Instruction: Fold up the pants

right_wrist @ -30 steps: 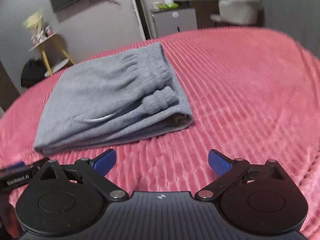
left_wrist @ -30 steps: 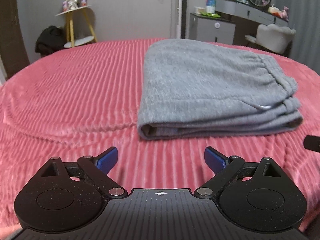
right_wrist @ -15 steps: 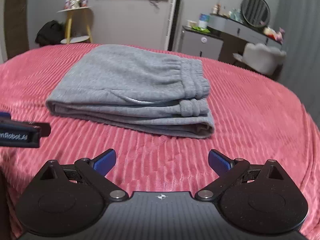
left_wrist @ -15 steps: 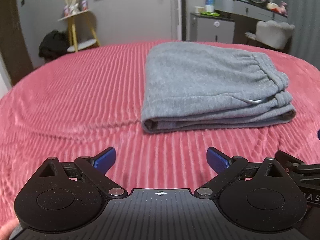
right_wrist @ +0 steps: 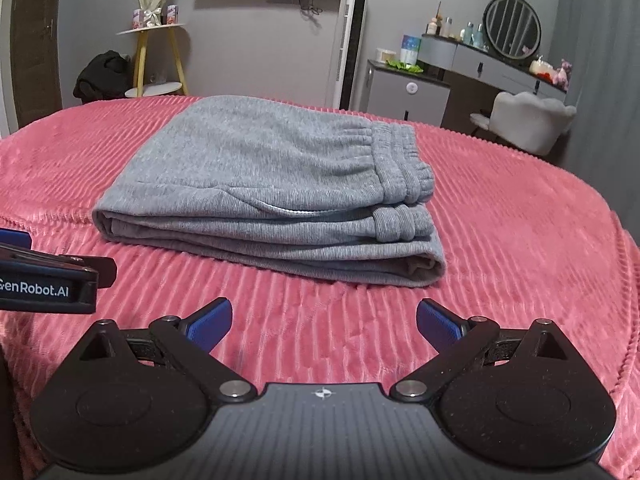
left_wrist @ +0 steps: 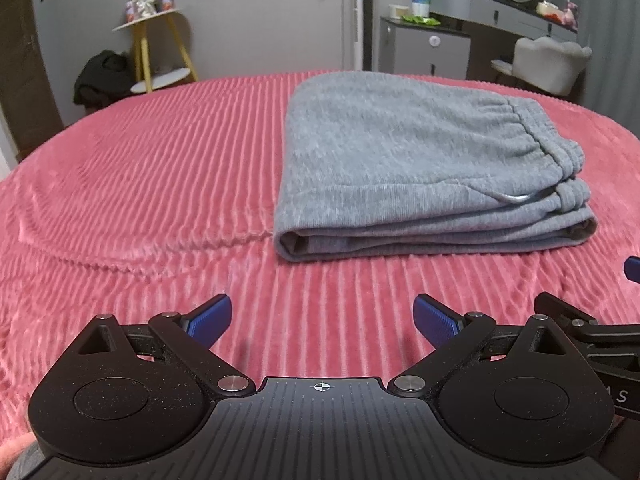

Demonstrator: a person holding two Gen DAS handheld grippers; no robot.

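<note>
Nearest in each wrist view are the tongs themselves: the left tongs (left_wrist: 322, 318) hang with their blue pads spread wide and nothing between them, over bare ribbed cover near the bed's near edge, and the right tongs (right_wrist: 324, 320) are likewise spread and empty, just beside them. Each tool shows at the margin of the other's view, so the two are close together, and a careless swing could knock one against the other. Beyond them, toward the middle of the bed (left_wrist: 140, 184), lie the grey sweatpants (right_wrist: 272, 184), already folded into a thick stack with the rounded fold on the left side and the elastic waistband and cuffs piled on the right. The task looks essentially done, so the main danger is undoing it. A low pass forward could catch the near edge of the stack and drag the top layer, since the soft knit lies loose. The open layers at the right near corner (right_wrist: 420, 268) gape a little and a pad could snag in there and pull a layer out. The plush pink cover already wrinkles in ridges left of the stack (left_wrist: 180, 248); pressing or tugging it would shift the whole pile. Farther off, the yellow-legged side table (right_wrist: 154, 56) and the dresser with the round mirror (right_wrist: 472, 64) stand well clear of the bed and pose no risk.
</note>
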